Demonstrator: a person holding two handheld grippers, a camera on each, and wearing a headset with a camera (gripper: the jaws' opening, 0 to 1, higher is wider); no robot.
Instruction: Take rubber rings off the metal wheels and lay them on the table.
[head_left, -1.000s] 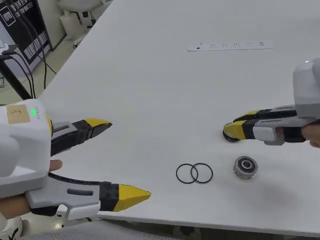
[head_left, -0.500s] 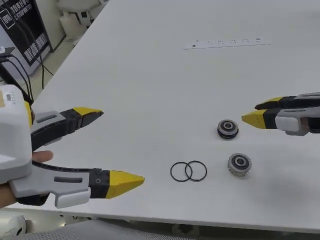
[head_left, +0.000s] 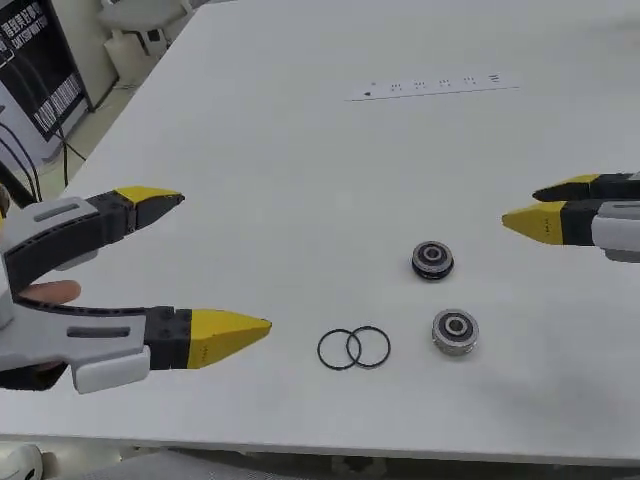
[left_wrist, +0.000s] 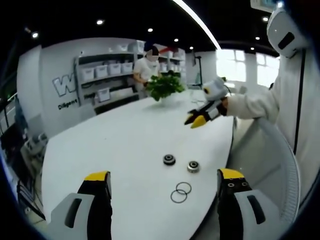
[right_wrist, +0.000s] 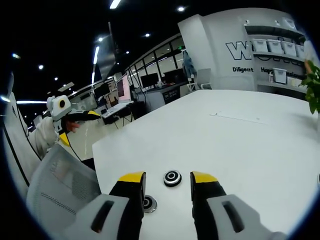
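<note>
Two metal wheels lie on the white table (head_left: 300, 150): a dark-rimmed wheel (head_left: 432, 260) and, nearer the front edge, a silvery wheel (head_left: 455, 331). To their left, two thin black rubber rings (head_left: 353, 348) lie flat and overlapping. My right gripper (head_left: 530, 205) hovers open to the right of the dark-rimmed wheel, apart from it and holding nothing. In its own view the right gripper (right_wrist: 167, 177) points at that wheel (right_wrist: 172, 177), with the other wheel (right_wrist: 148, 203) lower left. My left gripper (head_left: 195, 265) is wide open and empty at the left. The left gripper view shows both wheels (left_wrist: 169, 159) (left_wrist: 193, 166) and the rings (left_wrist: 180, 192).
A white power strip (head_left: 433, 85) lies at the far side of the table. The table's front edge runs just below the rings. A potted plant (left_wrist: 162, 85) and a person (left_wrist: 150, 67) are at the far end. A mesh chair back (right_wrist: 65, 180) stands by the table.
The right gripper has let go of the dark-rimmed wheel, which now lies on the table, and has drawn back to the right. The left gripper stays open.
</note>
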